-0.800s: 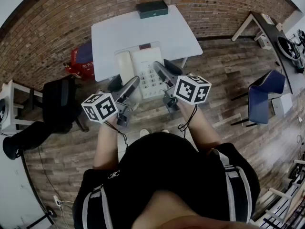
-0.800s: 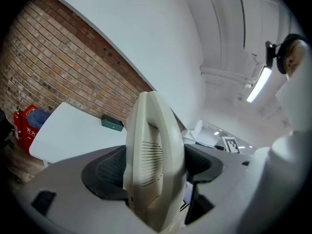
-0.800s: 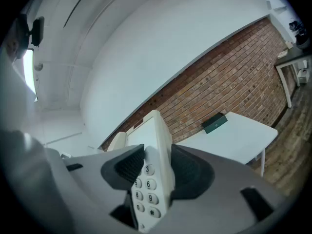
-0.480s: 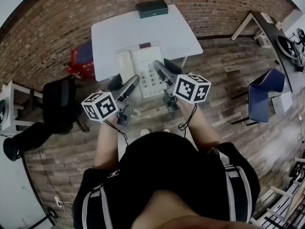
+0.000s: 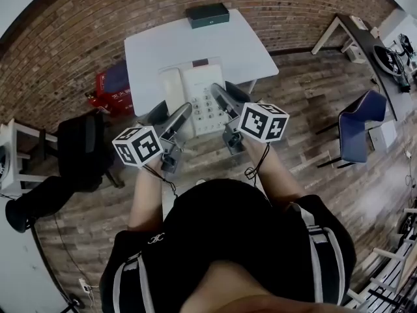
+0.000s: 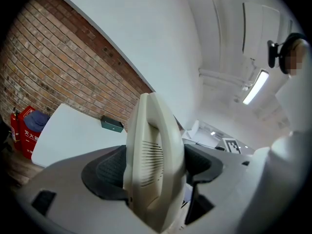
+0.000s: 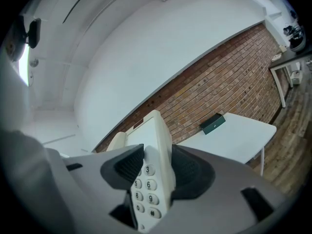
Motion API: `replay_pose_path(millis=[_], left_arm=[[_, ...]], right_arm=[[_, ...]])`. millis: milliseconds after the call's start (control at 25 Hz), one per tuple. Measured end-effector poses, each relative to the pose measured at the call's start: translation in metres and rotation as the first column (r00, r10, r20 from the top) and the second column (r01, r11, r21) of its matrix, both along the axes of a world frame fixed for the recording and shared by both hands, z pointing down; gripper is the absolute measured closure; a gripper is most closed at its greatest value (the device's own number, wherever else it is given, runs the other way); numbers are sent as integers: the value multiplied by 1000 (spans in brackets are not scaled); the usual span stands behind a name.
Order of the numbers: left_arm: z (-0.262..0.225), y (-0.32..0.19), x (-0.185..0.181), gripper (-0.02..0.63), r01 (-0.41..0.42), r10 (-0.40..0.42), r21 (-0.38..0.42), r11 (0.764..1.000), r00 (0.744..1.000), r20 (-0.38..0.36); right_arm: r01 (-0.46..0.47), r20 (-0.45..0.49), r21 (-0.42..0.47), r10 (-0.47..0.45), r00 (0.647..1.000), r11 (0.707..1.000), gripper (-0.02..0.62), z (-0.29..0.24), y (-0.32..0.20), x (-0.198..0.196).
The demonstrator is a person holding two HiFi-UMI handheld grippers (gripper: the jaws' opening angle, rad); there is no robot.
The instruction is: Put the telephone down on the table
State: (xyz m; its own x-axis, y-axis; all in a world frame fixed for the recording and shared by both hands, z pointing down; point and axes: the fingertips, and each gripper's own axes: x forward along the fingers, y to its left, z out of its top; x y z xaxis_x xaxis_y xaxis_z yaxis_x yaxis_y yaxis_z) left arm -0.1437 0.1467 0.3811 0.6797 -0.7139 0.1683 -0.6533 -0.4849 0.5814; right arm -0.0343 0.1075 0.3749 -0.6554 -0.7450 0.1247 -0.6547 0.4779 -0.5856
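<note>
nearest the camera, the person's body [image 5: 221,240] fills the lower head view and hides the floor beneath the arms. left gripper [image 5: 171,113]: jaws spread wide and clamped on the telephone [image 5: 199,96] along the side that bears the handset [image 5: 171,90]; in the left gripper view the cream shell fills the gap between the pads. right gripper [image 5: 228,96]: jaws likewise pressed on the opposite side, with the number keys [image 7: 148,185] showing between its pads. the telephone hangs between the two grippers, its near part past the near edge of the white table [image 5: 195,41] and its far part over the top. judgement: the carry is under way and the setting-down is not done; bringing it fully over the table, lowering it and letting go remain. the gap between its underside and the table top cannot be judged, and no cord is made out. at the table's far end lies a dark box [image 5: 207,14], well apart from the telephone, with a brick wall [image 5: 78,25] beyond.
</note>
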Motion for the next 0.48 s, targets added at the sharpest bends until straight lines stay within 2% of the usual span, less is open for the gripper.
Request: replay_pose_path(millis=[200, 480], left_arm=[[-1, 0, -26, 236, -21, 21, 24, 999, 1000, -1], [-4, -16, -34, 236, -40, 41, 40, 998, 999, -10]], right_arm=[[-26, 9, 17, 26, 1000, 1000, 433, -2, 2, -24], [-41, -4, 32, 41, 999, 999, 433, -7, -11, -32]])
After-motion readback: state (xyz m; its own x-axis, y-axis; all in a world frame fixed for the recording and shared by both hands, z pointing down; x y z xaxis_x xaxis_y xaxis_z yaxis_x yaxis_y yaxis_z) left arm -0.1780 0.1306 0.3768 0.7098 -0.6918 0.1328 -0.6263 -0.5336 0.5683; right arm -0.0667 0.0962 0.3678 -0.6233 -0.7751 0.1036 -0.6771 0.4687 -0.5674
